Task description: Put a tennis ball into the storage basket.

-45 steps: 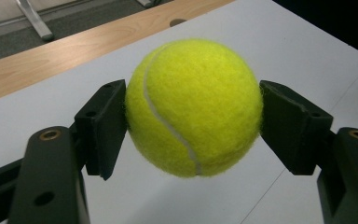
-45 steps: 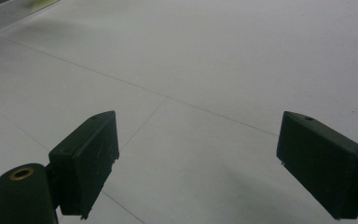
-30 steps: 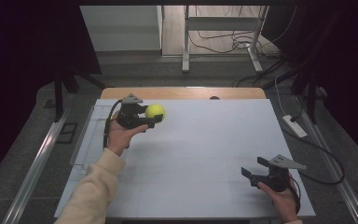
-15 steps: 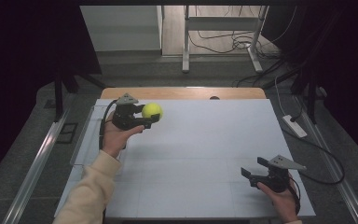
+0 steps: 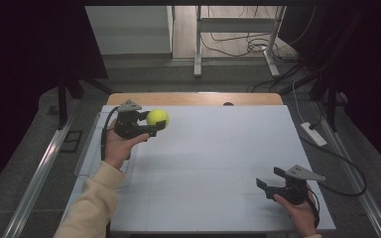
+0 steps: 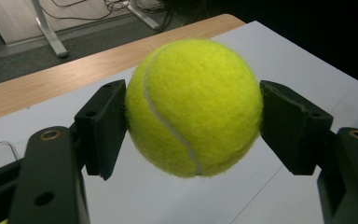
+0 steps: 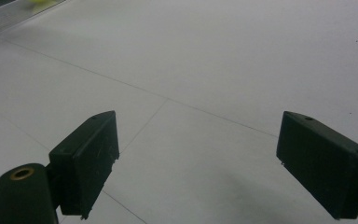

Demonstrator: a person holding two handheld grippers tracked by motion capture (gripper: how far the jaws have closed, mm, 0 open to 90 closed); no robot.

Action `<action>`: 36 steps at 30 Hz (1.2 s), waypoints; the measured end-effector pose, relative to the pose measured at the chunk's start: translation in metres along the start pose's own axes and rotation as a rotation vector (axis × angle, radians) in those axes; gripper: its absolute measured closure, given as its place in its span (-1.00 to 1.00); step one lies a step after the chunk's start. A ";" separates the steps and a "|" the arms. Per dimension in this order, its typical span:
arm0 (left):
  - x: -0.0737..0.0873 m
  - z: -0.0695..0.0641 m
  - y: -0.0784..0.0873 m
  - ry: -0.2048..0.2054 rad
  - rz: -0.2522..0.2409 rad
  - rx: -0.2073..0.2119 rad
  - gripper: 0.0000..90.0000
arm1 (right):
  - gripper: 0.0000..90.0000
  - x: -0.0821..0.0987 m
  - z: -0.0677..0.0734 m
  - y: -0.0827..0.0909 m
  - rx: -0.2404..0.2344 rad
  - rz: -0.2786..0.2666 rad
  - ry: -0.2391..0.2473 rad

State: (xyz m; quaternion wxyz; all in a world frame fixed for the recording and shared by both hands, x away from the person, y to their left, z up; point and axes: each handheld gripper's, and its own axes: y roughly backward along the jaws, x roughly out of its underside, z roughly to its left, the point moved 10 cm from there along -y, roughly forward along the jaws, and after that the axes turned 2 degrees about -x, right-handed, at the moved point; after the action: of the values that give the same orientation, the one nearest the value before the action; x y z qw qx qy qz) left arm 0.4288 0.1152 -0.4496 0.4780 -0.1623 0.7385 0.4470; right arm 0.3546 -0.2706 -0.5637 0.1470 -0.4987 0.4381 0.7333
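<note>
Item one: tennis ball (image 6: 193, 107), yellow-green felt with a white seam, clamped between the two black jaws of my left hand-held gripper (image 5: 151, 125), one pad pressed to each side, and carried clear of the white tabletop (image 5: 218, 163) near its far left corner. Change noted against the pictures of a moment ago: the ball and left hand have drifted slightly toward the far edge and the wooden strip (image 5: 193, 98); the grip looks unchanged. I judge this a carry in progress, the ball lifted and not yet set down anywhere. Item two: right hand-held gripper (image 5: 273, 179), released, jaws spread wide with nothing between them, parked low over the near right of the tabletop where it was before. Item three: clear tray (image 5: 90, 148) at the left edge, under the forearm.
</note>
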 end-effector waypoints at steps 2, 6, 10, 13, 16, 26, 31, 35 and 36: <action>0.000 0.000 0.002 0.000 -0.002 -0.001 -0.37 | -0.72 0.000 0.000 0.000 0.000 0.001 0.001; -0.001 0.001 0.006 0.000 -0.007 -0.003 -0.37 | -0.72 0.000 0.000 0.000 0.001 -0.001 0.000; -0.001 0.002 0.009 0.000 -0.011 -0.006 -0.37 | -0.72 0.000 0.000 0.001 0.003 -0.002 0.001; -0.001 0.004 0.012 0.003 -0.013 -0.012 -0.37 | -0.72 0.000 0.000 0.001 0.004 -0.001 0.001; 0.000 0.006 0.014 0.006 -0.016 -0.014 -0.37 | -0.72 0.000 0.000 0.001 0.002 -0.003 0.000; 0.001 0.011 0.020 0.013 -0.024 -0.024 -0.37 | -0.72 0.000 0.000 0.001 0.003 -0.002 0.000; 0.003 0.013 0.022 0.017 -0.024 -0.028 -0.37 | -0.72 0.000 0.000 0.001 0.004 -0.001 -0.001; 0.005 0.016 0.023 0.024 -0.027 -0.031 -0.37 | -0.72 0.000 0.000 0.001 0.004 -0.001 -0.001; 0.005 0.016 0.024 0.024 -0.027 -0.032 -0.37 | -0.72 0.000 0.000 0.001 0.004 -0.001 -0.001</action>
State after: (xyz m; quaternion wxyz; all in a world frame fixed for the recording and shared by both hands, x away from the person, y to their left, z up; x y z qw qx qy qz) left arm 0.4196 0.1424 -0.4442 0.4722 -0.1852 0.7347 0.4505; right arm 0.3536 -0.2709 -0.5633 0.1486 -0.4984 0.4391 0.7326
